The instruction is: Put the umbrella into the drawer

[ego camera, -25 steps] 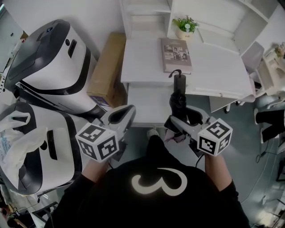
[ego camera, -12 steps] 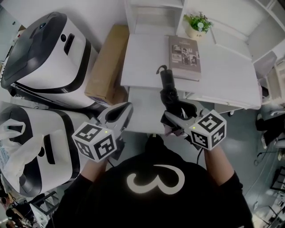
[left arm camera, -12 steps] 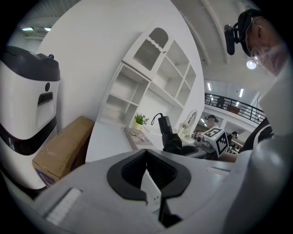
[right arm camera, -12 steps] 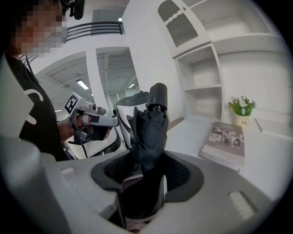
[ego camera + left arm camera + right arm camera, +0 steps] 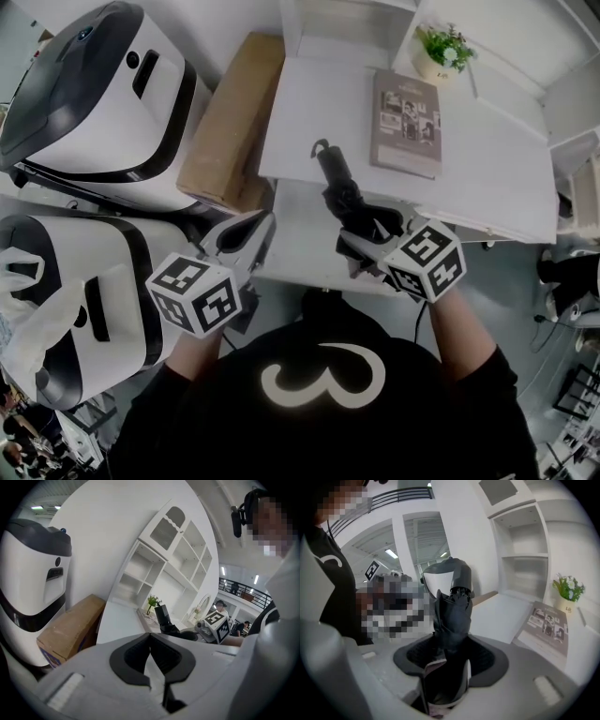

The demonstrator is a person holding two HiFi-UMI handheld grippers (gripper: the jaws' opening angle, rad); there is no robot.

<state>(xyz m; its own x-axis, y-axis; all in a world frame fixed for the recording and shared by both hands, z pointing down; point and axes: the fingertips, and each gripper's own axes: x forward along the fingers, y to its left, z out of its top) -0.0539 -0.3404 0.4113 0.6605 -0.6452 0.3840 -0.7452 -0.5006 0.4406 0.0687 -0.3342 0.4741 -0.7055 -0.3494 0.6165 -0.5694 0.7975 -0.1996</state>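
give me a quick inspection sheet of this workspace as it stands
surface: white desk carrying a book and a potted plant
job's things: black folded umbrella held above the pulled-out drawer, not yet in it
clutter: cardboard box left of the desk; plastic bag on the nearer machine
grippers: right gripper closed on the umbrella; left gripper shut, empty
cables: one thin dark lead under the right gripper
surroundings: two white-and-black machines at left; white shelving behind the desk
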